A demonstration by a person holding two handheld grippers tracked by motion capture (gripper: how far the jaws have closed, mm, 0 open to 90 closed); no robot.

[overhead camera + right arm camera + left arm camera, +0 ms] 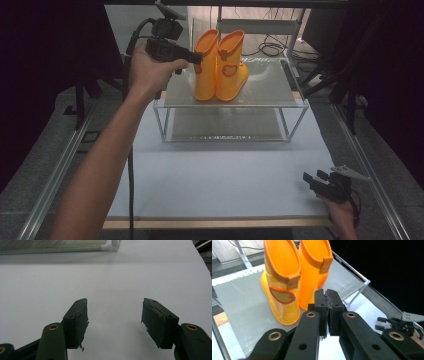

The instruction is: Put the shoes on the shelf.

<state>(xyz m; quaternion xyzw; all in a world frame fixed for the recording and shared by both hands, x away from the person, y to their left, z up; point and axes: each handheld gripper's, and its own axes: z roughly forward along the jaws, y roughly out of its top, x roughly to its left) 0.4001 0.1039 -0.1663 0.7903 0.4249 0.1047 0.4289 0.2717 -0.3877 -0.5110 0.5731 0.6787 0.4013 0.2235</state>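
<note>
- Pair of orange boots upright on the top shelf of a metal-framed rack, side by side and touching, toes toward the person.
- Rack on a white table, toward its far side; lower shelf bare.
- Left gripper held at top-shelf height, just beside the left boot, tips at or very near its shaft in the high view.
- In the left gripper view, jaws pressed together with nothing between them, tips low in front of the gap between the two boots; contact with either boot impossible to tell.
- Left hand wrapped round the gripper body, forearm stretched across the table's left side, black cable trailing down beside it.
- Right gripper low at the table's near right corner, well apart from the rack, gripped by the right hand.
- In the right gripper view, jaws spread wide over bare white table, pads worn and frayed at the edges, nothing held.
- Rack corner visible far off at the top of that view.
- Right gripper also seen far right in the left gripper view.
</note>
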